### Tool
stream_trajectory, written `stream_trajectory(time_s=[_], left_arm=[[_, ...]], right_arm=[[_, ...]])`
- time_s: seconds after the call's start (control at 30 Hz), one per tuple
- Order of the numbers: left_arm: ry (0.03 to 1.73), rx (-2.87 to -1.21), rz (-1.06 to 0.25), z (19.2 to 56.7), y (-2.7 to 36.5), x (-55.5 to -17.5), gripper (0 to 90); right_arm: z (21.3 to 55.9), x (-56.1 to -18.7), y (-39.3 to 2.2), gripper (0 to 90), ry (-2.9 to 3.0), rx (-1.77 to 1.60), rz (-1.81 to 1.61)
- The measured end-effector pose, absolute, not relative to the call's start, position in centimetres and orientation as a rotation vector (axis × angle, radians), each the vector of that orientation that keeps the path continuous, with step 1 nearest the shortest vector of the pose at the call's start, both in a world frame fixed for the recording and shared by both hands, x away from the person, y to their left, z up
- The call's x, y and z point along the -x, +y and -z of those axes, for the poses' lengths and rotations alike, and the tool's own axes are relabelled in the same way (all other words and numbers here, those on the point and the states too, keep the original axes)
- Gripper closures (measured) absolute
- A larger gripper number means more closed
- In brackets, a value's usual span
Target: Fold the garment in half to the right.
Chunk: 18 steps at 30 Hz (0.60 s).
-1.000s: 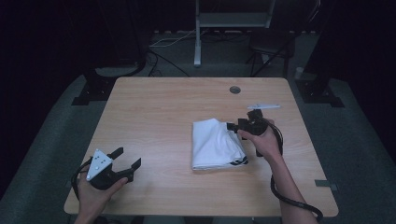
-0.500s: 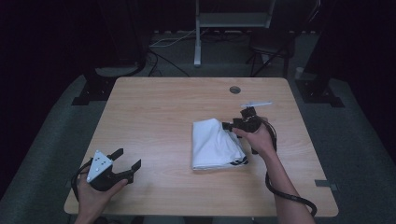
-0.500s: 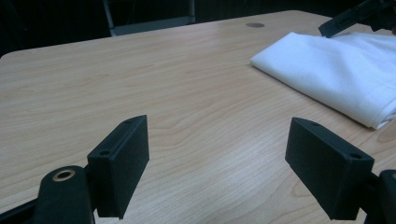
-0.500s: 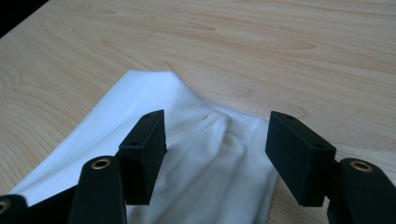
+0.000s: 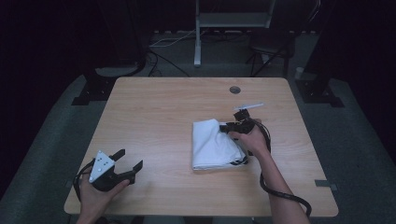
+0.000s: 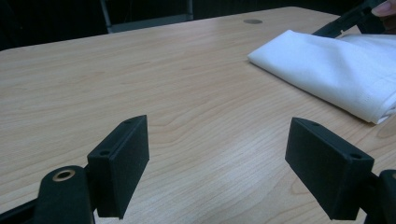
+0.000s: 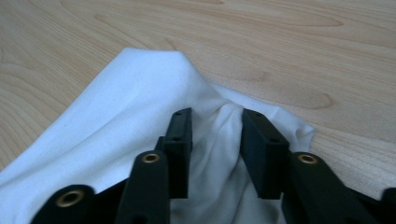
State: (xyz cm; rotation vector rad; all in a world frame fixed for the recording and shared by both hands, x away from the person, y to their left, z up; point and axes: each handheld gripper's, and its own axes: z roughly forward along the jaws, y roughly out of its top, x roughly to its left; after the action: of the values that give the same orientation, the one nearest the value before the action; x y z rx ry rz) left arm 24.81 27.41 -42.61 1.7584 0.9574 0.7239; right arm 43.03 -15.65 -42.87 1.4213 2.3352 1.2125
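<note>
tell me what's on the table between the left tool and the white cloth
Nothing: bare wood table between the left tool and the white cloth, seen in the high view.

tongs (image 6: 217,172) spread wide — white cloth (image 6: 336,70) beyond

No legible text or labels.

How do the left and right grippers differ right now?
The left gripper has its jaws spread wide with bare table between them; the right gripper has its jaws drawn in around a raised fold of the white cloth. The left sits near the table's front left corner, apart from the cloth; the right is at the cloth's far right corner. Both are hand-held with black jaws.
</note>
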Motion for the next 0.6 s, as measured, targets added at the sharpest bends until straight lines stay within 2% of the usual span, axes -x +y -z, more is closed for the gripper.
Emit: stream_trajectory(time_s=[0.23,0.6], left_arm=[[0.962,-1.753,-0.72,42.85,27.32,-24.78,21.3],[0.958,-1.755,-0.725,42.8,27.2,-24.82,21.3]], right_arm=[[42.96,-42.81,-15.56,80.3,2.322,-1.412,-1.237],[42.2,-42.19,-16.14,85.6,2.252,-1.396,-1.329]])
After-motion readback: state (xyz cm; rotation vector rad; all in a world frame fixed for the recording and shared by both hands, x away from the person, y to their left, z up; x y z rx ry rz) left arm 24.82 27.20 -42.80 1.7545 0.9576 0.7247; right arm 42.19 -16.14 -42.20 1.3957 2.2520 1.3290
